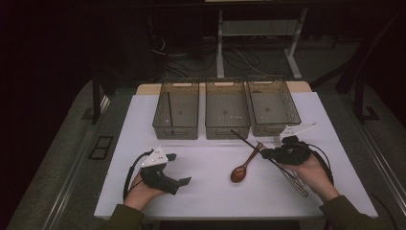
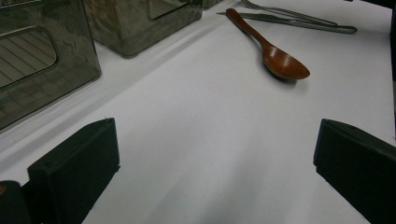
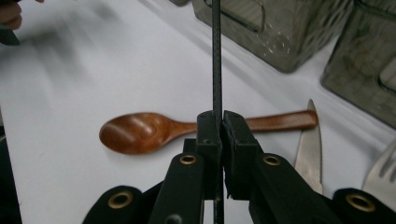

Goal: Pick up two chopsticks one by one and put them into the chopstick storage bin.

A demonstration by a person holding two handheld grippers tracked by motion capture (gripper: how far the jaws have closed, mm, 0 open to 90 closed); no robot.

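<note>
A thin dark chopstick, straight and matte, sits clamped between the jaws of my right tool. In the high view it slants from the worktop's right half toward the far edge, over the spoon handle.

We counted three clear plastic bins in a row at the back of the white table. In front of them lay one wooden spoon, one knife, one fork and one dark chopstick. Two hand-held grippers were there, the left gripper and the right gripper, one in each hand.
</note>
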